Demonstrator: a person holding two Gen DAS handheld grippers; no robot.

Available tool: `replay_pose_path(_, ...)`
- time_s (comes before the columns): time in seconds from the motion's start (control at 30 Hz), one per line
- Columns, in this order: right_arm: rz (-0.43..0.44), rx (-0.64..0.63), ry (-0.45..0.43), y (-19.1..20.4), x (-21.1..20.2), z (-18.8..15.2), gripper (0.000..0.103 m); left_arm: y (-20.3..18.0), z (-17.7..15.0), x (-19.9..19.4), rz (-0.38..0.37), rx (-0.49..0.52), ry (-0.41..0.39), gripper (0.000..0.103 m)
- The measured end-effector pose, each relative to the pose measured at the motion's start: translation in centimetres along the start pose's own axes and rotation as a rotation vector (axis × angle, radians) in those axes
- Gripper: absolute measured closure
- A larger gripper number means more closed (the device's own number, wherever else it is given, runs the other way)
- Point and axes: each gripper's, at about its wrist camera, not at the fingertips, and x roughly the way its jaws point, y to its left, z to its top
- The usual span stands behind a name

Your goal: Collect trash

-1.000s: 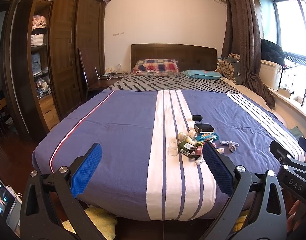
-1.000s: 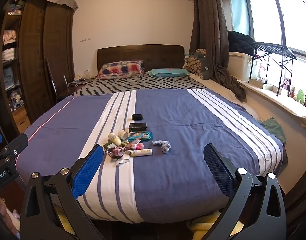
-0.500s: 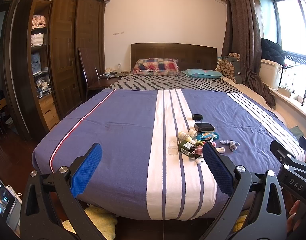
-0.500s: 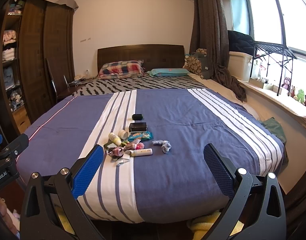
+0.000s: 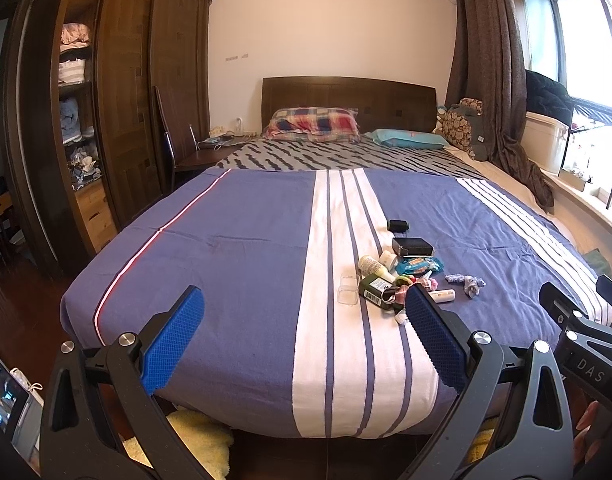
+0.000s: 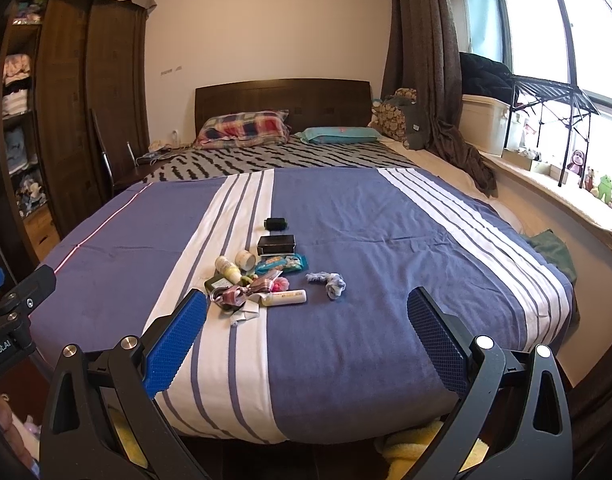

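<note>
Now both grippers hang at the foot of the bed [image 5: 234,248], short of the trash and touching nothing. The left gripper [image 5: 302,344] has its blue-padded fingers [image 5: 172,344] spread wide with nothing between them, and the right gripper [image 6: 306,344] is likewise wide apart and holds nothing. The trash lies in a loose heap on the blue-and-white striped bedspread [image 6: 386,248], near the foot, where the broad white stripe meets the blue. In the left wrist view a clear plastic box [image 5: 348,288] sits on the white stripe at the heap's left edge, just beside a dark green carton [image 5: 376,287]. Behind these lie a pale yellow bottle [image 5: 372,266] on its side, a teal snack wrapper [image 5: 418,266], a black box [image 5: 412,246] and, farther up the bed, a small black object [image 5: 398,225] apart from the rest. In the right wrist view a white tube [image 6: 286,298] lies flat at the near side of the heap beside a tangle of pink ribbon [image 6: 242,292], and a crumpled blue-grey sock [image 6: 330,282] rests on the blue cloth just right of the heap. At the head of the bed a plaid pillow [image 6: 244,128] and a teal pillow [image 6: 338,134] lie against the dark headboard [image 5: 346,98]. A wooden wardrobe [image 5: 126,92] stands along the left wall.
</note>
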Motion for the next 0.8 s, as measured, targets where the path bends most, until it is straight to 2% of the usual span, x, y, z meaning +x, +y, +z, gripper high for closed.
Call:
replay_pose_path(0.33,0.037,0.034,-0.025,-1.3,1.9,0.2,0.003,0.6,0.1,3.2,0.028,0.000,0.025,0.008)
replay_pose_path(0.47,0.010,0.026,-0.030,-1.9,3.2,-0.3,0.003,0.9,-0.3,5.4,0.048,0.008,0.058,0.008)
replay_pose_path(0.7,0.012,0.040,0.021,-2.6,7.3,-1.5,0.003,1.1,-2.1,10.4,0.028,0.031,0.146,0.008)
replay_pose_path(0.8,0.040,0.040,0.073,-2.6,9.6,-2.3,0.003,1.4,-3.2,12.5,0.024,0.026,0.187,0.008)
